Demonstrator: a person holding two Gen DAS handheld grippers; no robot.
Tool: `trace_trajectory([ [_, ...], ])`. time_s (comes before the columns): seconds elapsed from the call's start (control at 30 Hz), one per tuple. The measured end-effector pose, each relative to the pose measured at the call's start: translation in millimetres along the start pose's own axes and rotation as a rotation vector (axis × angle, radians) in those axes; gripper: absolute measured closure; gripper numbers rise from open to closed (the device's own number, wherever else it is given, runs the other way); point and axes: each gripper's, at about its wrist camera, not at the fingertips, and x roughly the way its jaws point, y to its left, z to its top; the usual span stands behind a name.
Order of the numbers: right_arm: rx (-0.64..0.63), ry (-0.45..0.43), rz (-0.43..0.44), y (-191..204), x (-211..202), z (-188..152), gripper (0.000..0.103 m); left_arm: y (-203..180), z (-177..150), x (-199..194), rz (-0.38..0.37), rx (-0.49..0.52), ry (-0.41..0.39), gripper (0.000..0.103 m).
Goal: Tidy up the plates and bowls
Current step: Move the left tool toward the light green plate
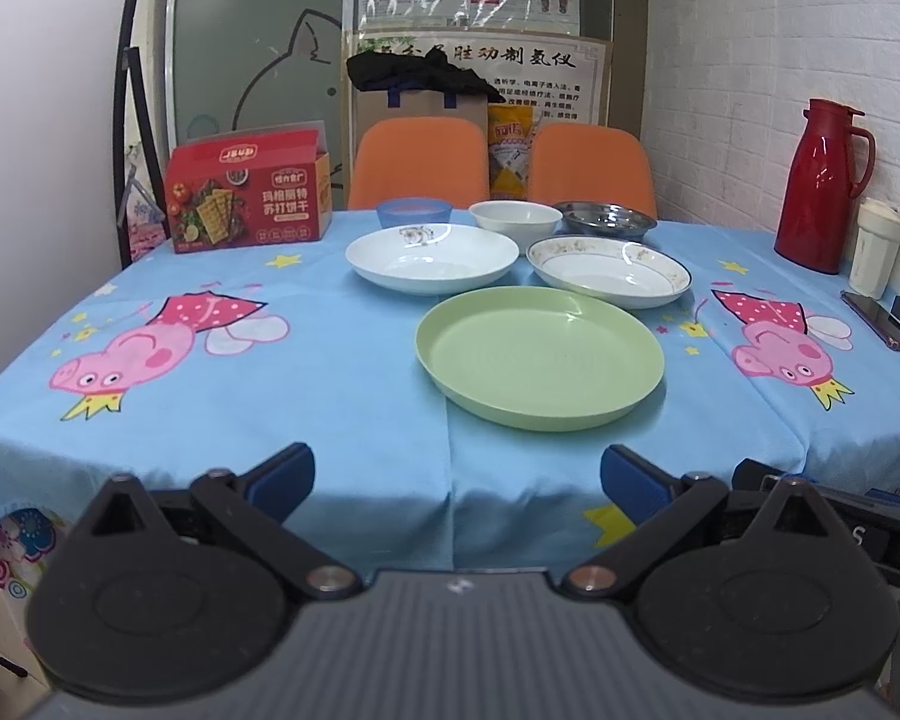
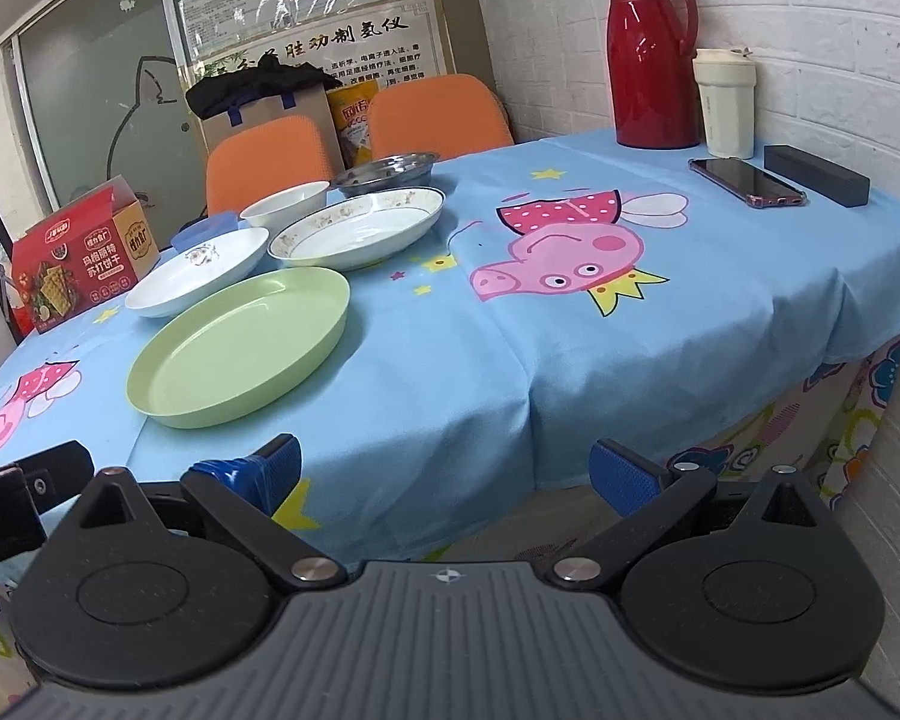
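Plates and bowls sit spread out, unstacked, around the middle and far side of the tabletop (image 1: pixel 210 396), so I judge the sorting not yet started. Going left to right in the left wrist view: a red cracker box (image 1: pixel 249 195) at the far left edge, then a blue bowl (image 1: pixel 414 212), the white plate (image 1: pixel 432 258) in front of it, a white bowl (image 1: pixel 516 219) behind, the green plate (image 1: pixel 540 357) nearest me, a floral-rimmed plate (image 1: pixel 609 270) just right of the white one, and a steel dish (image 1: pixel 606 220) behind that. Well off to the right stand a red thermos (image 1: pixel 822 186), a cream cup (image 1: pixel 879 252) and a phone (image 1: pixel 882 321).

My left gripper (image 1: pixel 456 477) hovers short of the near edge, fingers spread wide and holding nothing. My right gripper (image 2: pixel 444 474) is the same, released and empty, looking across the cloth from the right.

Risks as I see them: the white and floral plates look nearly touching, so reaching for one rim could shove the other into the bowls behind. Ceramic looks slick, and a shallow pinch on a rim may let it tilt and slide out. The tablecloth hangs loose over the edge, and snagging it with a finger would drag everything. A wide swing on the right could clip the thermos or phone.
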Motion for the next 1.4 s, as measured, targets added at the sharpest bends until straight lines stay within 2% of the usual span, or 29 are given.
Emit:
trace_trajectory([
  [0.97, -0.015, 0.013, 0.019, 7, 1, 0, 0.013, -2, -1, 2, -0.008, 0.016, 0.008, 0.003],
  [1.23, -0.018, 0.029, 0.010, 4, 6, 4, 0.013, 2, 6, 22, -0.013, 0.005, 0.048, 0.003],
  [1.4, -0.011, 0.055, 0.011, 3, 17, 7, 0.013, 3, 12, 36, 0.014, 0.013, 0.064, 0.003],
])
